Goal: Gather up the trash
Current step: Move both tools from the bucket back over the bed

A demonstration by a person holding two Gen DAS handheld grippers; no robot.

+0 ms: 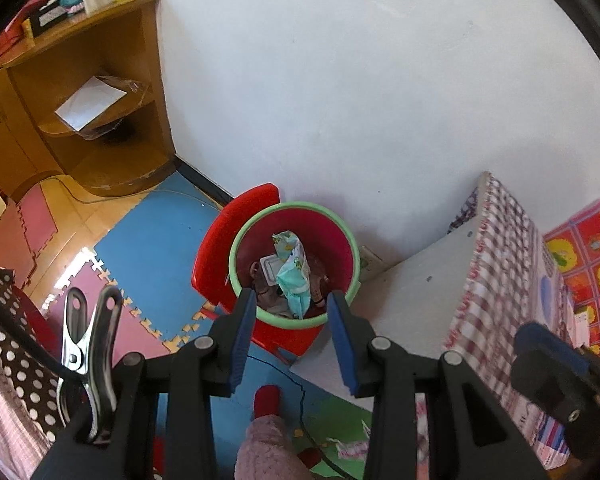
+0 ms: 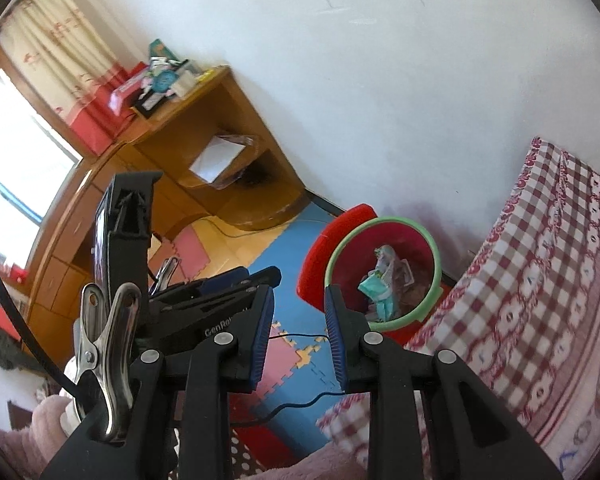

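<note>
Both claws hang with their blue pads spread and nothing between them. The left claw (image 1: 292, 300) hovers over a red bin (image 1: 294, 264) with a green rim, just ahead of its tips; crumpled wrappers (image 1: 294, 276) lie inside. The right claw (image 2: 298, 300) sits beside the left one, the bin ahead and right of its tips. Beyond, a wooden shelf (image 1: 100, 92) stands against the wall, a checked cloth (image 2: 540, 300) to the right.

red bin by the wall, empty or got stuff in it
Not empty. The red bin holds crumpled wrappers, with a teal printed packet standing on top; the right wrist view shows the same pile inside its green rim.
</note>
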